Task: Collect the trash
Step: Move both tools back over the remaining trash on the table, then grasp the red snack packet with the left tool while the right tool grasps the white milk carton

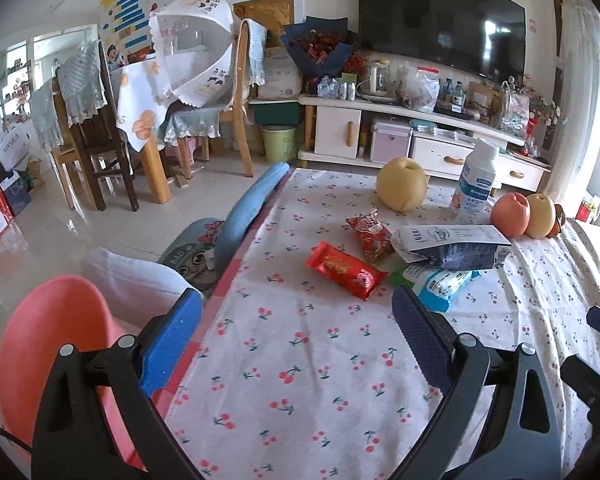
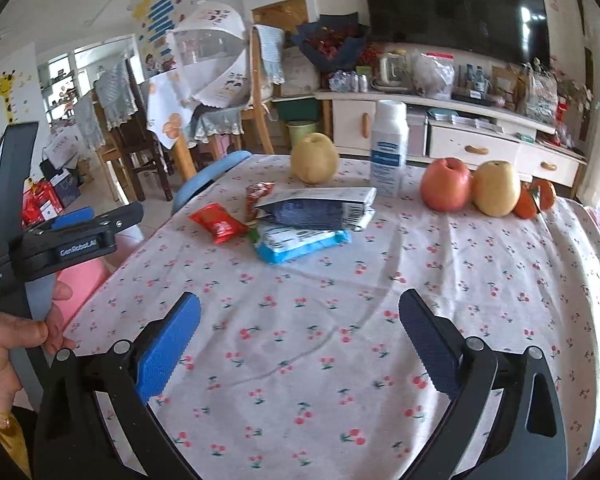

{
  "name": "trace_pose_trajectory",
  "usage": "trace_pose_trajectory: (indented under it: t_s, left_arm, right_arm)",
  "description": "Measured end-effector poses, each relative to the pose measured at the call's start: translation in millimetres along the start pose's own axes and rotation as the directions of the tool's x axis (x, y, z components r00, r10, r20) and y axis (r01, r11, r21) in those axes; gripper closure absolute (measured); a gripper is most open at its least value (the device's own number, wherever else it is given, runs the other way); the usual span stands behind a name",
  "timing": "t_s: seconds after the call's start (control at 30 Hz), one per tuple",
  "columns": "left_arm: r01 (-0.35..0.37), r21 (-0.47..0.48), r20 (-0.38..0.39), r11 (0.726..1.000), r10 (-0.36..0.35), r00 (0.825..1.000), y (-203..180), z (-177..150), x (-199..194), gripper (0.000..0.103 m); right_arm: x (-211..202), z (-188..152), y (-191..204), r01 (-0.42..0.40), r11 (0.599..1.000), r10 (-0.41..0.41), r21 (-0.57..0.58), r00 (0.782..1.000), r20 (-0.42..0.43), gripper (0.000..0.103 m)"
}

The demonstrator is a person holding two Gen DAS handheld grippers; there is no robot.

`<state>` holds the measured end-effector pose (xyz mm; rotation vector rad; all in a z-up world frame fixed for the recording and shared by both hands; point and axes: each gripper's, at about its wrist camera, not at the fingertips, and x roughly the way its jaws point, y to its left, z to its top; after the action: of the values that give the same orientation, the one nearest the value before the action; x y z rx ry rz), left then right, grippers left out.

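Living room, cherry-print surface (image 2: pixel 340 340). Trash clusters mid-surface toward the far edge: red wrapper (image 1: pixel 345 269), dark pouch (image 2: pixel 320 209), blue pack (image 2: pixel 300 243). All look light, crinkly, slippery; pinch edges. Both hand-held grippers, left (image 1: pixel 298 334) and right (image 2: pixel 300 338), gape empty.

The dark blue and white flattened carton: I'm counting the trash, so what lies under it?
Under the dark blue and white flattened carton lies a light blue and white plastic packet, partly covered. A green scrap peeks out beside it. Anything further beneath is hidden.
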<state>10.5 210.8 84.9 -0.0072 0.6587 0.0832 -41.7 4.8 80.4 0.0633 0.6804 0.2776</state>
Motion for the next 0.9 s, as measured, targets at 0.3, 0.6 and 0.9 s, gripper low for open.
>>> trace_pose_trajectory:
  t_s: [0.3, 0.6, 0.9]
  left_arm:
    - [0.008, -0.049, -0.039, 0.999, -0.010, 0.999, -13.7, 7.4, 34.9, 0.007]
    - [0.029, -0.155, -0.108, 0.988, -0.047, 0.993, -25.1, 13.8, 94.3, 0.025]
    - [0.003, -0.229, -0.216, 0.973, -0.054, 0.975, -20.6, 19.8, 142.9, 0.031]
  right_arm:
    - [14.9, 6.0, -22.1, 0.060, 0.998, -0.061, -0.033, 0.998, -0.021, 0.005]
    - [49.8, 22.6, -75.4, -0.045, 0.983, 0.058, 0.179, 0.996, -0.067, 0.005]
    - [73.2, 62.1, -76.4, -0.118, 0.987, 0.120, 0.111, 0.993, -0.015, 0.005]
